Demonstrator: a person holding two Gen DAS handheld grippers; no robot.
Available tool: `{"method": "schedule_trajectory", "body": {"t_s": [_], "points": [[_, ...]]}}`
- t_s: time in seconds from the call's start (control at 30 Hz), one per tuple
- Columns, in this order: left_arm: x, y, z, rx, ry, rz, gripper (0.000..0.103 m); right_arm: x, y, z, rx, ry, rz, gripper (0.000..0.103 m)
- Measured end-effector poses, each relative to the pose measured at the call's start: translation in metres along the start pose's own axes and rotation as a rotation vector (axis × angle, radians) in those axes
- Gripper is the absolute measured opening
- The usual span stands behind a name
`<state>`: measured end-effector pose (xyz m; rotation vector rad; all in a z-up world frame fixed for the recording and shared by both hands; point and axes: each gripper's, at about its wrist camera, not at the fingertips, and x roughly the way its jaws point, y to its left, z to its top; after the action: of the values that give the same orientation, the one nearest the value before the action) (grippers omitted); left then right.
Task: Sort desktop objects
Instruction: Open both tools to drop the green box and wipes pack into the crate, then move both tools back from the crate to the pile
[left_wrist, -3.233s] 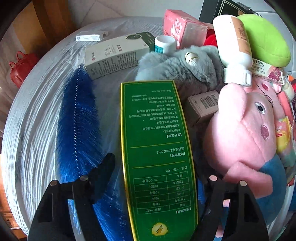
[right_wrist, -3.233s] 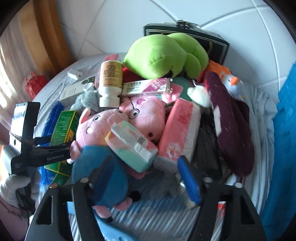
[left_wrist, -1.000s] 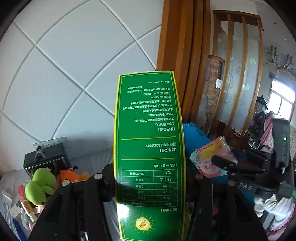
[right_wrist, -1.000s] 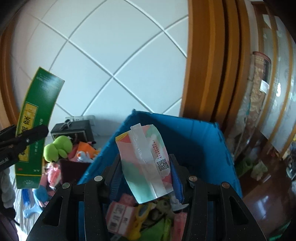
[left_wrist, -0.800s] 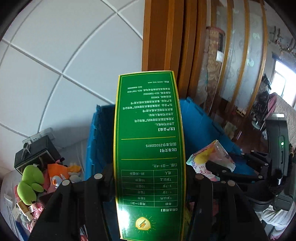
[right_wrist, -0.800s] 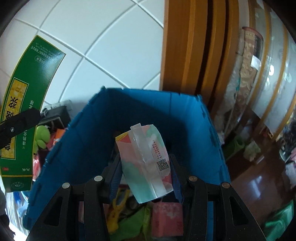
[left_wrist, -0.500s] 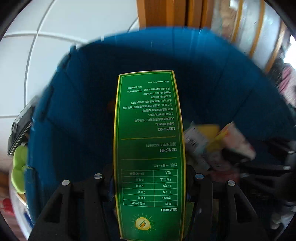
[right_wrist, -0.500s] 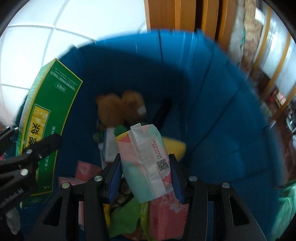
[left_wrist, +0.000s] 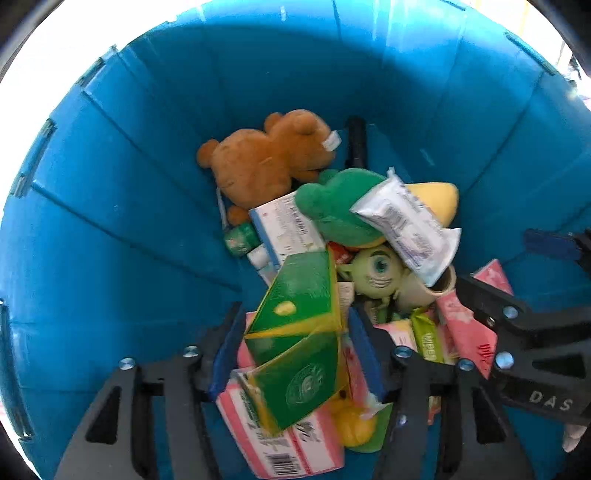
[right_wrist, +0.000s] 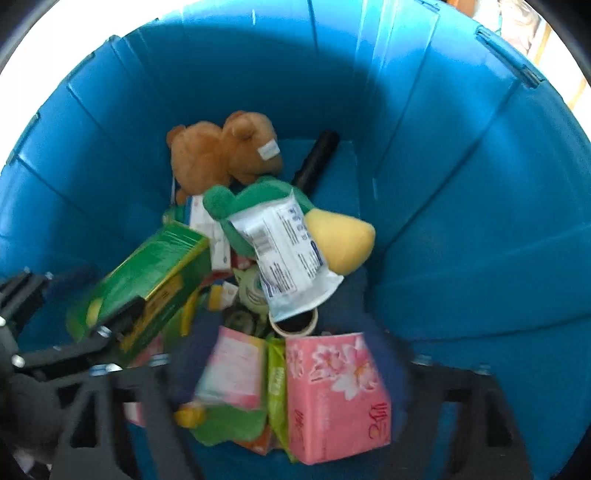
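Both grippers hang over a deep blue bin (left_wrist: 122, 206) (right_wrist: 461, 192) holding several toys and packets. My left gripper (left_wrist: 295, 343) is open; the green box (left_wrist: 299, 339) lies loose between its fingers, tipped end-on onto the pile. It also shows in the right wrist view (right_wrist: 147, 284). My right gripper (right_wrist: 284, 373) is open and blurred. The pastel tissue packet (right_wrist: 232, 369) lies on the pile between its fingers, beside a pink tissue pack (right_wrist: 332, 395).
In the bin lie a brown teddy bear (left_wrist: 266, 158), a green and yellow plush (right_wrist: 332, 236), a white wipes packet (left_wrist: 406, 229), a one-eyed green toy (left_wrist: 380, 269) and a tape roll (right_wrist: 293, 321). The bin walls rise steeply all around.
Both grippers have moved down into the bin and opened. The green box has dropped from the left gripper and the pastel packet from the right one onto the pile.
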<state>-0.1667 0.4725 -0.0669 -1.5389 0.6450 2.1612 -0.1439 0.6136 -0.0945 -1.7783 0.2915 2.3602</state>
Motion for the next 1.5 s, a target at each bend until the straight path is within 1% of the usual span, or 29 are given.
{"method": "schedule_trajectory", "body": {"t_s": [0.07,0.1,0.17,0.27,0.4,0.5,0.57,0.7,0.8,0.83,0.9,1.0,1.17,1.3,1.4,1.5], "points": [[0.001,-0.001,0.006,-0.001,0.010,0.016,0.059,0.005,0.000,-0.001,-0.004,0.021,0.004,0.092],[0.008,0.003,0.008,-0.004,0.014,0.019,0.059,0.009,0.000,0.000,-0.004,0.030,0.005,0.094],[0.010,0.008,0.010,-0.012,0.018,0.015,0.060,0.012,-0.001,0.000,0.000,0.044,-0.004,0.103],[0.010,0.012,0.009,-0.024,0.014,0.025,0.068,0.011,-0.002,-0.001,0.009,0.047,0.013,0.103],[0.003,0.014,0.010,-0.024,-0.027,0.052,0.070,0.010,-0.002,0.000,0.017,0.052,0.058,0.103],[-0.008,0.019,0.009,-0.046,-0.074,0.026,0.070,-0.001,-0.002,0.001,0.020,0.005,0.089,0.103],[-0.015,0.021,0.008,-0.045,-0.081,0.041,0.071,-0.009,-0.002,0.002,0.022,-0.033,0.108,0.103],[-0.043,0.026,0.003,-0.030,-0.127,0.073,0.071,-0.023,0.007,0.004,-0.011,-0.071,0.067,0.103],[-0.066,0.036,-0.004,-0.028,-0.165,0.036,0.071,-0.046,0.014,0.004,-0.035,-0.134,0.101,0.103],[-0.076,0.040,-0.008,-0.025,-0.186,0.028,0.071,-0.058,0.018,0.004,-0.036,-0.159,0.101,0.103],[-0.094,0.050,-0.017,-0.025,-0.229,0.040,0.071,-0.076,0.026,0.002,-0.047,-0.199,0.099,0.103],[-0.119,0.068,-0.034,-0.041,-0.289,0.050,0.072,-0.103,0.046,-0.004,-0.086,-0.256,0.132,0.103],[-0.152,0.117,-0.076,-0.094,-0.356,0.052,0.075,-0.135,0.098,-0.016,-0.169,-0.340,0.182,0.103],[-0.167,0.161,-0.113,-0.168,-0.380,0.064,0.076,-0.148,0.146,-0.024,-0.231,-0.370,0.249,0.103],[-0.171,0.195,-0.144,-0.226,-0.386,0.093,0.077,-0.155,0.189,-0.031,-0.287,-0.381,0.294,0.103],[-0.169,0.228,-0.178,-0.278,-0.369,0.114,0.077,-0.157,0.232,-0.041,-0.353,-0.378,0.351,0.103]]}}
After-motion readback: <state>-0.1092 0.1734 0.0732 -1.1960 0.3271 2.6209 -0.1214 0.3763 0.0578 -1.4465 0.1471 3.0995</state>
